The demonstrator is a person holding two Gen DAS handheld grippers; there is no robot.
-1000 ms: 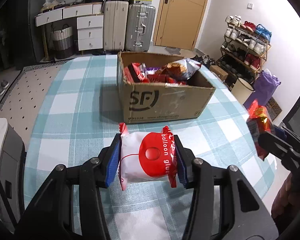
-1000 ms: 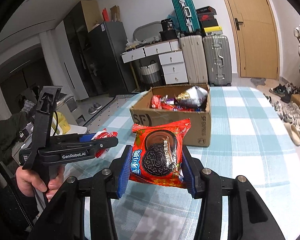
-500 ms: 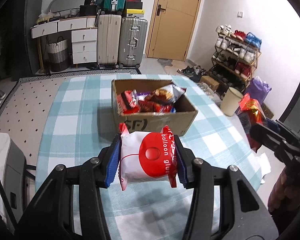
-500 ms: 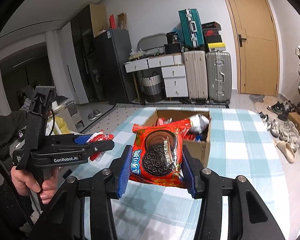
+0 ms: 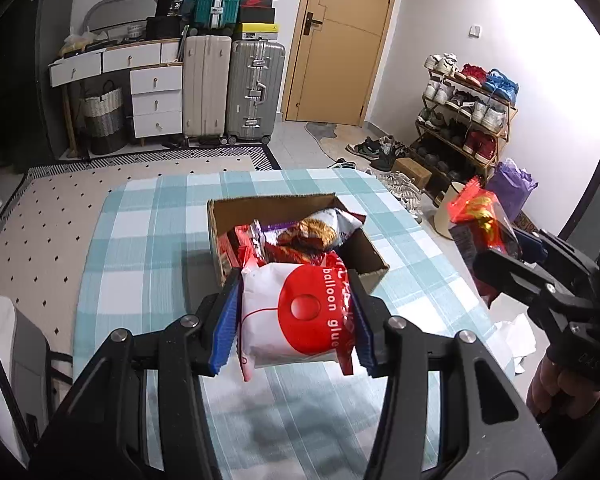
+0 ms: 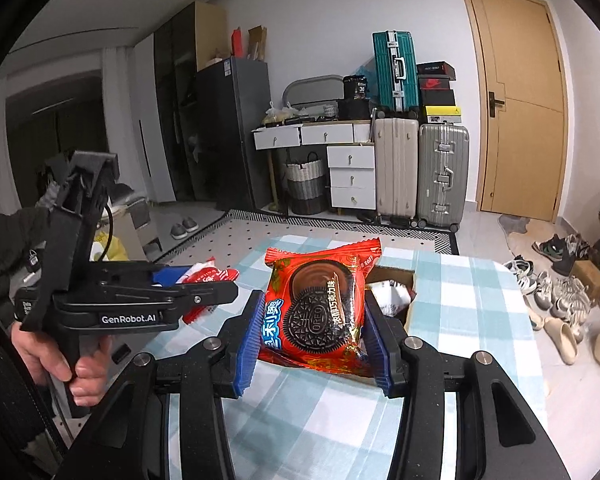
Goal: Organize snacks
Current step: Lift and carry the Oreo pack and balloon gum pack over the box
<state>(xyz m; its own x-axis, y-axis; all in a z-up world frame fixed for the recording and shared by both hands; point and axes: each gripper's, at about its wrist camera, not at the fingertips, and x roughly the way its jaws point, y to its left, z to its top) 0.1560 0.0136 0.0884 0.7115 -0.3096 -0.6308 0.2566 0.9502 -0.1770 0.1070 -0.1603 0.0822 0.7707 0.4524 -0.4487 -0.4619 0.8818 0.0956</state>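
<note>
Ahead of and below both tongs, on the teal-and-white checked bench [image 5: 148, 216]: the open brown cardboard box [image 5: 374, 258], already heaped with snack packets. Pinched edge to edge in the left tongs [image 5: 296, 314]: a white pillow packet with a red disc and the words "balloon glue" [image 5: 296, 312], long axis across the gap, clear of the bench. Pinched likewise in the right tongs [image 6: 314, 318]: a red foil Oreo packet [image 6: 320, 304], face toward the camera, also in the air. Judged nearer to the opening: the left tongs, with the box straight beyond their tips; box mouth offset toward the left as seen from the right tongs [image 5: 496, 248].

Left wrist view: whole box top and its contents, plus the right tongs off to the right side. Right wrist view: only a corner of the box [image 6: 398, 280] behind the Oreo packet, yet the left tongs [image 6: 216, 280] side-on, the hand [image 6: 66, 356] on their handle, and the white packet [image 6: 204, 276] poking past the tips.
</note>
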